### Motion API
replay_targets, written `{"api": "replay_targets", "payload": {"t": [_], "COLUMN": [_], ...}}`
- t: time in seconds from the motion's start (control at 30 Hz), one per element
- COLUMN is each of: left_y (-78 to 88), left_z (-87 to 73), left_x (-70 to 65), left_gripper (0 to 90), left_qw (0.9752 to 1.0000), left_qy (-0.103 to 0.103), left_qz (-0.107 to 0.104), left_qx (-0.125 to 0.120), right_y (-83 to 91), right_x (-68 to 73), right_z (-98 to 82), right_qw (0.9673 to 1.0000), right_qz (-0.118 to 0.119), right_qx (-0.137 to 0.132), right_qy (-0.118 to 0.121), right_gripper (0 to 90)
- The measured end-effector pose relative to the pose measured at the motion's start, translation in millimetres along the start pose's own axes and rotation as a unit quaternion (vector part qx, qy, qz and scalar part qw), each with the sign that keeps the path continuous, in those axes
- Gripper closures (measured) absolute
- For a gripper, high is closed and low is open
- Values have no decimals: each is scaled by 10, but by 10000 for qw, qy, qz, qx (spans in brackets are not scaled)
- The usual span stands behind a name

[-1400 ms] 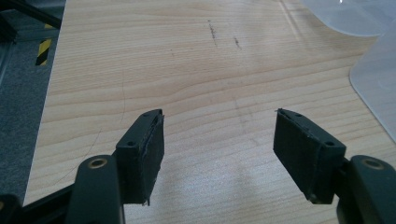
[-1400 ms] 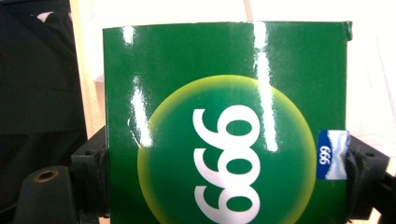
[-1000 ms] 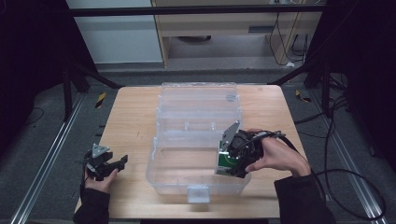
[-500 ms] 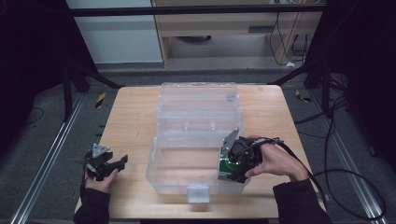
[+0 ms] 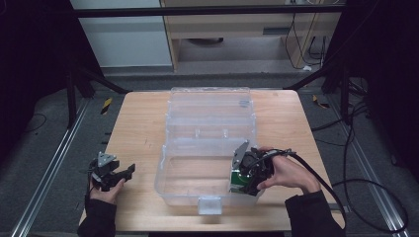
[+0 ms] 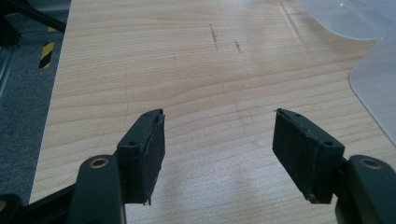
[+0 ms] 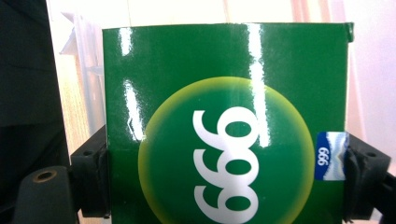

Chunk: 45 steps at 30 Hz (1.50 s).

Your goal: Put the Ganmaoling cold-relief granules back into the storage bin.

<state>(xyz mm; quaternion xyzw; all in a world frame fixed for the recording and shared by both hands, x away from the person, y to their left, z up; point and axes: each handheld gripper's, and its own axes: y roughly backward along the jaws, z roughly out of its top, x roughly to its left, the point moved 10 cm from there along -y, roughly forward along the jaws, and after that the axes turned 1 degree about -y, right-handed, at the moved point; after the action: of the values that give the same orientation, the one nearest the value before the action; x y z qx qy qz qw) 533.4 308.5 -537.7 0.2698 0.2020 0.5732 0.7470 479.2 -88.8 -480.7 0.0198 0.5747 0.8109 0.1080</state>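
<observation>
Glossy green cardboard, that's what the small box (image 7: 224, 121) looks like; the right gripper (image 5: 245, 174) has it clamped by its two side faces, down inside the clear plastic bin (image 5: 170, 181), at about 4 o'clock of the bin's floor, near the front right corner; I'd guess it's light and a bit crushable, and that shiny skin could slide, so squeezing flat on the sides seems the sane hold; the left gripper (image 6: 229, 154) hangs with jaws spread wide and empty over the wooden desk (image 5: 138, 128), off at 9 o'clock from the bin.
</observation>
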Motion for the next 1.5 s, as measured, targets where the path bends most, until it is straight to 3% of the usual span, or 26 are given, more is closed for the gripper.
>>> {"api": "replay_targets", "payload": {"t": [0.13,0.5,0.53,0.73,0.87,0.93,0.97,1.03,1.07,1.2,1.23,1.27,1.33,1.37,1.4,1.47,1.5], "left_y": [-3,-6,-5,-7,-1,-2,-4,-5,-4,-2,-3,-3,-5,-6,-6,-6,-5], "left_z": [-1,-5,-4,-4,-1,-2,-4,-4,-3,-2,-1,1,1,1,1,2,3], "left_x": [4,-1,-2,-8,-6,-4,-4,-3,-3,-6,-7,-10,-13,-15,-17,-17,-17], "left_gripper": [337,337,337,337,337,337,337,337,337,337,337,337,337,337,337,337,337], "left_qw": [10000,10000,10000,10000,10000,10000,10000,10000,10000,10000,10000,10000,10000,10000,10000,10000,10000], "left_qy": [6,-8,-12,-24,-14,-12,-13,-13,-13,-15,-18,-17,-22,-25,-23,-22,-20], "left_qz": [1,-8,-8,-3,-5,-5,-5,-3,-3,2,2,0,-1,-4,-6,-6,-6], "left_qx": [0,14,8,21,4,2,11,12,9,6,5,1,3,3,3,-1,-4], "right_y": [-54,-145,-112,9,130,251,251,333,414,531,531,566,584,584,592,592,592], "right_x": [-17,-48,-66,-75,-98,-149,-149,-196,-228,-276,-276,-286,-304,-304,-328,-352,-352], "right_z": [-23,-61,-48,-68,-65,-76,-76,-101,-145,-271,-271,-347,-424,-424,-502,-574,-574], "right_qw": [10000,9999,9999,9995,9978,9939,9939,9896,9843,9725,9725,9670,9611,9611,9539,9457,9457], "right_qz": [-24,-80,-92,-185,-305,-438,-438,-562,-660,-901,-901,-973,-1060,-1060,-1156,-1250,-1250], "right_qx": [-93,102,-34,-185,-466,-778,-778,-1017,-1250,-1638,-1638,-1785,-1915,-1915,-2039,-2163,-2163], "right_qy": [5,26,-100,-191,-354,-648,-648,-845,-1061,-1387,-1387,-1538,-1687,-1687,-1876,-2077,-2077], "right_gripper": [146,131,138,140,128,112,112,85,79,63,63,56,43,43,38,36,36]}}
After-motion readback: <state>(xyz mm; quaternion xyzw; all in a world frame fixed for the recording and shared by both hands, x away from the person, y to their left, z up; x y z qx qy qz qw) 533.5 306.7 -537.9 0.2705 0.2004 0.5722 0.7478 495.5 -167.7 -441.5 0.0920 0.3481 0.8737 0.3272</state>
